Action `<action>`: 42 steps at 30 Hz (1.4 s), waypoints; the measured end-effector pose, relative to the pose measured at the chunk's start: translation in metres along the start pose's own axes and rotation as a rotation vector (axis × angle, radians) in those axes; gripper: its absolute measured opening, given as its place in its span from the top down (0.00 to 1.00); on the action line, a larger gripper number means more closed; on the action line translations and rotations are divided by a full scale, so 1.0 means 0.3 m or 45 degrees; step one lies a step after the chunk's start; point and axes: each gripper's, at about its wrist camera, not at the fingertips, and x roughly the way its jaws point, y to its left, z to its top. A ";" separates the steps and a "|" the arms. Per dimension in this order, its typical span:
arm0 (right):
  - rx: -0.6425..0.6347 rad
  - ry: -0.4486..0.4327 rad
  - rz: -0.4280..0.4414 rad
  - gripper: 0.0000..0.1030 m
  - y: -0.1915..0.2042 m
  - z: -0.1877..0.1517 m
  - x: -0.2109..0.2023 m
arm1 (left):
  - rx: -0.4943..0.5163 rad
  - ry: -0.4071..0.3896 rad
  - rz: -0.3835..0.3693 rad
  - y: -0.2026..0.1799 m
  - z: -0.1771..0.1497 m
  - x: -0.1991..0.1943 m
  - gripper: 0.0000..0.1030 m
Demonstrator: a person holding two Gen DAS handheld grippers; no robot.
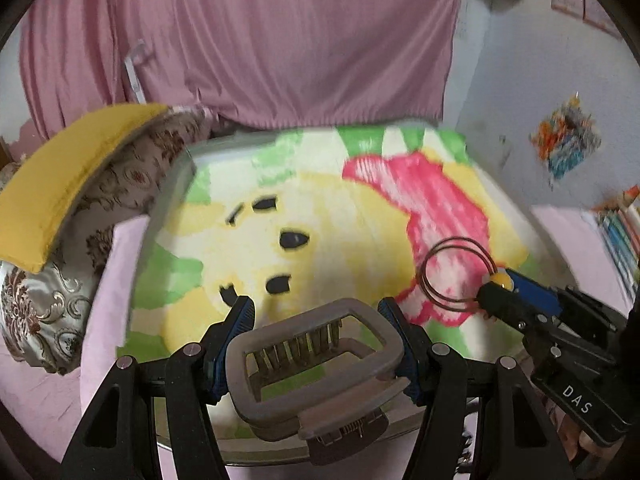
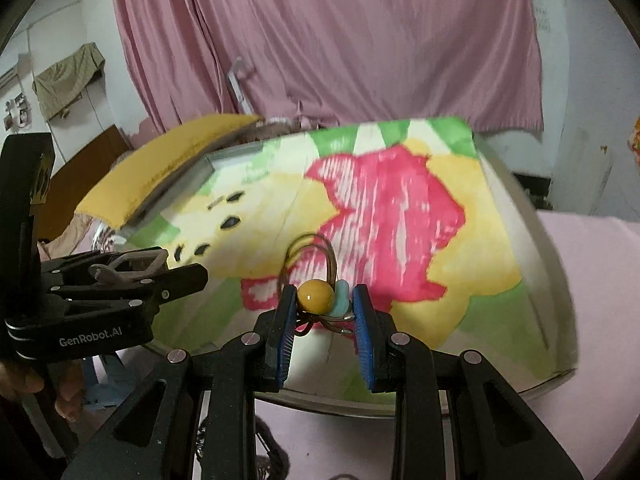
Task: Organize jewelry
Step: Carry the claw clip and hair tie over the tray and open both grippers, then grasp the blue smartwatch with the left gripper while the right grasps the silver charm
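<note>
Jaws of the left gripper [image 1: 316,312] clamp a grey claw hair clip [image 1: 312,364] above the cartoon blanket [image 1: 340,208]. Right wrist view: the right gripper [image 2: 322,300] pinches a beaded hair tie [image 2: 316,296], its loops dangling over the blanket.

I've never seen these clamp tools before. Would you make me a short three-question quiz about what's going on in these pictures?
1. True or false: the left gripper is shut on a grey hair claw clip.
2. Which bead on the hair tie sits against the left pad of the right gripper? A) red B) yellow C) black
3. Fill in: both grippers are over a table covered by a cartoon-print ____.

Key
1. True: its two pads press the clip's sides.
2. B: a round yellow bead, with a pale blue piece beside it.
3. cloth
</note>
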 end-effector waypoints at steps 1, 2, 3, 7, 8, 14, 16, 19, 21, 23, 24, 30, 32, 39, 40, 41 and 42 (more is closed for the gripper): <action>0.003 0.008 0.001 0.76 -0.004 0.002 0.002 | -0.001 0.033 -0.005 0.001 0.001 0.014 0.40; 0.001 0.010 0.000 0.76 -0.003 0.002 0.003 | 0.001 0.062 -0.011 -0.001 0.001 0.025 0.40; 0.000 0.010 0.000 0.76 -0.001 0.001 -0.011 | 0.005 0.074 -0.010 -0.002 0.000 0.029 0.40; 0.007 0.004 0.012 0.67 0.000 0.000 -0.027 | -0.012 0.133 -0.047 0.005 -0.009 0.045 0.40; 0.006 -0.010 0.008 0.63 0.001 -0.002 -0.038 | -0.015 0.127 -0.052 0.008 -0.009 0.043 0.40; 0.022 -0.139 -0.006 0.57 -0.013 -0.024 -0.128 | -0.082 -0.039 -0.116 0.046 -0.026 -0.041 0.23; 0.030 -0.192 -0.011 0.51 -0.018 -0.034 -0.163 | -0.102 -0.115 -0.117 0.054 -0.043 -0.081 0.23; 0.024 -0.292 -0.034 0.40 -0.014 -0.056 -0.229 | -0.120 -0.263 -0.101 0.056 -0.087 -0.157 0.16; 0.009 -0.347 -0.048 0.36 -0.009 -0.070 -0.267 | -0.121 -0.337 -0.083 0.060 -0.110 -0.197 0.11; -0.003 -0.394 -0.061 0.28 0.002 -0.086 -0.301 | -0.113 -0.433 -0.067 0.061 -0.147 -0.253 0.06; -0.006 -0.409 -0.061 0.21 0.005 -0.094 -0.315 | -0.109 -0.463 -0.066 0.063 -0.160 -0.273 0.03; -0.051 -0.513 -0.102 0.04 0.040 -0.156 -0.394 | -0.098 -0.564 -0.083 0.076 -0.242 -0.358 0.01; -0.064 -0.550 -0.111 0.03 0.050 -0.180 -0.420 | -0.092 -0.585 -0.073 0.075 -0.268 -0.374 0.01; -0.122 -0.568 -0.129 0.03 0.088 -0.248 -0.485 | -0.030 -0.625 -0.014 0.071 -0.362 -0.426 0.01; -0.129 -0.564 -0.131 0.03 0.091 -0.256 -0.489 | -0.010 -0.612 -0.017 0.071 -0.375 -0.428 0.01; -0.140 -0.551 -0.133 0.03 0.095 -0.264 -0.492 | 0.002 -0.602 -0.020 0.069 -0.384 -0.430 0.01; -0.148 -0.541 -0.134 0.03 0.098 -0.273 -0.491 | 0.013 -0.588 -0.023 0.068 -0.393 -0.430 0.01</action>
